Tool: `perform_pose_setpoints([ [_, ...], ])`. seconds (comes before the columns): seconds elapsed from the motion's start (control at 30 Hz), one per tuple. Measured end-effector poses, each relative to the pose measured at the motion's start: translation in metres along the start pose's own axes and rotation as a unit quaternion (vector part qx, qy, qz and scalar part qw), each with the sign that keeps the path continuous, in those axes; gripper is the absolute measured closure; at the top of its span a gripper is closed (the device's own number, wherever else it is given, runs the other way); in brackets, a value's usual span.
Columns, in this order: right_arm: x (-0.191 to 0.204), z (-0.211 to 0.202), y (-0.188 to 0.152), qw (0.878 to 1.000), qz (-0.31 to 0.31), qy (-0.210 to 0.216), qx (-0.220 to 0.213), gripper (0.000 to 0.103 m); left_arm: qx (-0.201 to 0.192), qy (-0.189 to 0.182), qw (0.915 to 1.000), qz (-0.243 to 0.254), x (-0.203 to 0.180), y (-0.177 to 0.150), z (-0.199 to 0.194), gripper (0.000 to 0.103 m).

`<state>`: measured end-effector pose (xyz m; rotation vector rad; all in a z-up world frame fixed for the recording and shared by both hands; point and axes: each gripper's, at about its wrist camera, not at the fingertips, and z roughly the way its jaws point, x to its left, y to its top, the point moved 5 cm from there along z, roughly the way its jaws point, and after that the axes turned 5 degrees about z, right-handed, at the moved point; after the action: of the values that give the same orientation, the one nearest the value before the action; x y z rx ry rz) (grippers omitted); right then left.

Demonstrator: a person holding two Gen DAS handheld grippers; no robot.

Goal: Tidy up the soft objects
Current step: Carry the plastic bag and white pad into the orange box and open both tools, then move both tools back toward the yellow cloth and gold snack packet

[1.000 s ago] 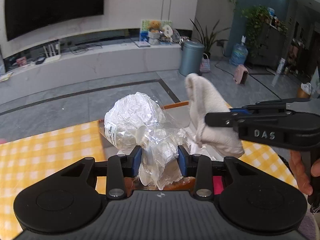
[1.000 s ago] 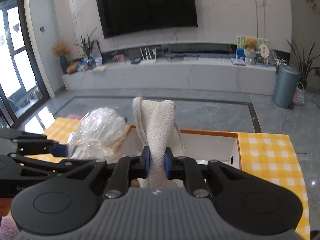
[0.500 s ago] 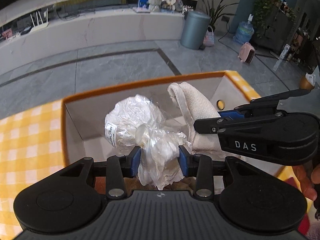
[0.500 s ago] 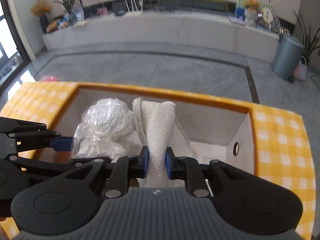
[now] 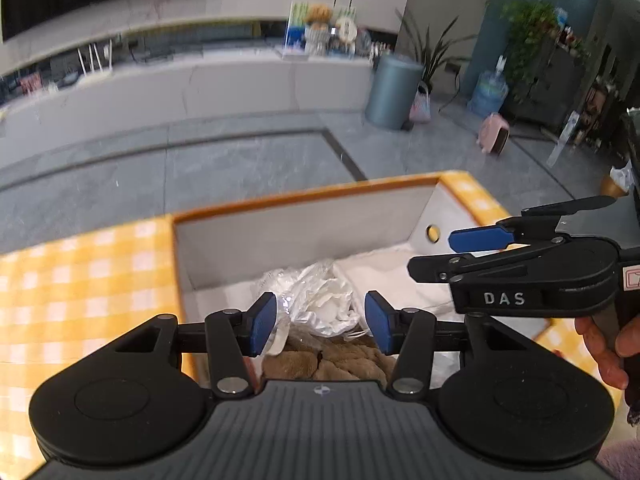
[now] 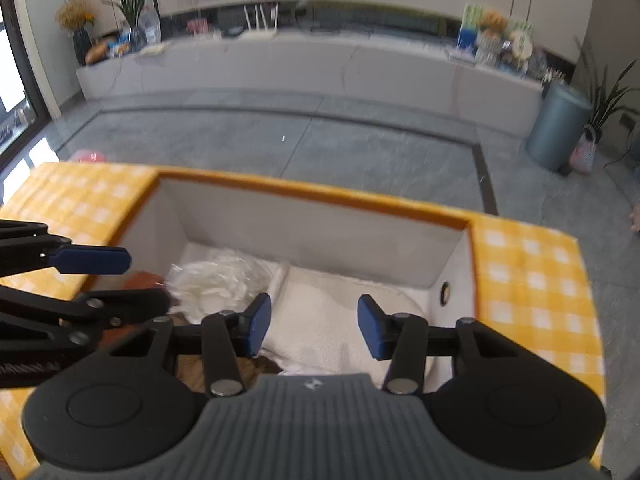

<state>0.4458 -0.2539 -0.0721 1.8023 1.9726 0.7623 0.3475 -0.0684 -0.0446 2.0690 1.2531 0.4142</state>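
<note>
An orange-rimmed box (image 5: 304, 196) (image 6: 320, 196) with grey inner walls sits on the yellow checked tablecloth. Inside lie a crinkled clear plastic bag of white stuff (image 5: 320, 304) (image 6: 216, 280), a white towel (image 6: 328, 320) (image 5: 384, 268) and a brown plush item (image 5: 332, 360) (image 6: 212, 368). My left gripper (image 5: 321, 324) is open above the plastic bag, holding nothing. My right gripper (image 6: 314, 326) is open above the white towel, holding nothing. The right gripper also shows side-on in the left wrist view (image 5: 480, 240); the left gripper shows in the right wrist view (image 6: 92, 260).
The yellow checked cloth (image 6: 532, 280) (image 5: 80, 280) covers the table on both sides of the box. Beyond the table edge are a grey tiled floor, a long white TV bench (image 6: 304, 68) and a grey bin (image 5: 392, 92).
Both grippers opened. The plastic bag dropped from the left gripper and the white towel from the right gripper into the box. Both views have tilted and lifted a little.
</note>
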Motion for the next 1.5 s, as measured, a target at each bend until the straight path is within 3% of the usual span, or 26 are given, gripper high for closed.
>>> perform_pose_setpoints([
  [0.17, 0.017, -0.063, -0.013, 0.998, 0.009, -0.003, -0.055, 0.049, -0.053, 0.029, 0.9974, 0.038, -0.014, -0.004, -0.068, 0.044],
  [0.37, 0.046, -0.128, -0.059, 0.993, 0.020, 0.001, -0.120, 0.041, -0.097, 0.076, 0.9905, 0.062, -0.034, -0.037, -0.140, 0.044],
  [0.47, 0.061, -0.150, -0.090, 0.990, 0.038, 0.012, -0.135, 0.041, -0.104, 0.084, 0.9895, 0.055, -0.040, -0.063, -0.162, 0.044],
  [0.6, 0.076, -0.168, -0.131, 0.987, 0.060, 0.021, -0.146, 0.041, -0.074, 0.114, 0.9900, 0.035, -0.037, -0.101, -0.167, 0.044],
  [0.87, 0.111, -0.158, -0.197, 0.993, 0.035, 0.017, -0.115, 0.041, -0.001, 0.104, 0.9945, -0.014, -0.030, -0.178, -0.163, 0.044],
  [1.1, 0.131, -0.137, -0.226, 0.997, -0.004, 0.025, -0.069, 0.041, 0.027, 0.091, 0.9954, -0.012, -0.031, -0.209, -0.165, 0.044],
  [1.27, 0.140, -0.124, -0.229, 0.997, -0.030, 0.027, -0.066, 0.041, 0.041, 0.092, 0.9949, -0.004, -0.025, -0.217, -0.156, 0.044],
  [1.5, 0.154, -0.092, -0.218, 0.992, -0.111, 0.020, -0.053, 0.042, 0.053, 0.076, 0.9955, 0.017, -0.004, -0.203, -0.131, 0.044],
])
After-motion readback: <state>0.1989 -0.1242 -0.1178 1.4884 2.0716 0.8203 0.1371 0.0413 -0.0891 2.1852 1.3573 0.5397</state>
